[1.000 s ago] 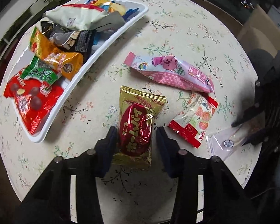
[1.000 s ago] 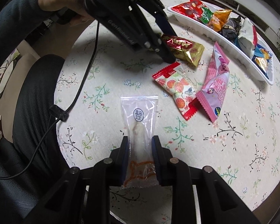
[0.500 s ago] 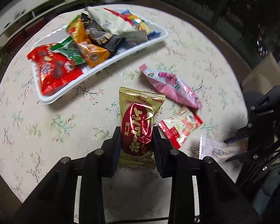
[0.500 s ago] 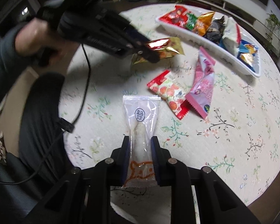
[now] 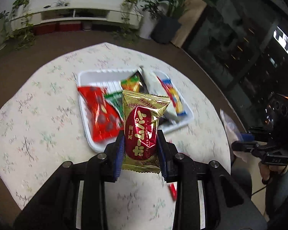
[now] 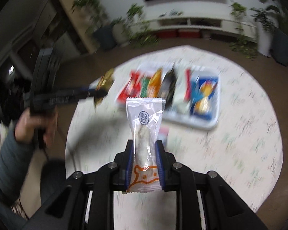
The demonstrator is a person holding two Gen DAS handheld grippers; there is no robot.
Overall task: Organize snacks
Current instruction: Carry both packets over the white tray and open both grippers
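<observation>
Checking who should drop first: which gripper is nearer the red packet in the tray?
Left. The left gripper hangs right beside the red packet; the right gripper is farther back over the table.

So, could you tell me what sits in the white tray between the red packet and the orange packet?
In the white tray, a green packet sits between the red packet and the orange packet, seen blurred in the right wrist view.

Snack packets [image 5: 98,113] lie side by side in the tray [image 5: 82,76]; tray apparently mid-table [image 5: 38,115].

Right tongs [image 6: 145,159] clamp clear packet [image 6: 144,134] — tray [image 6: 211,123] beyond.
</observation>
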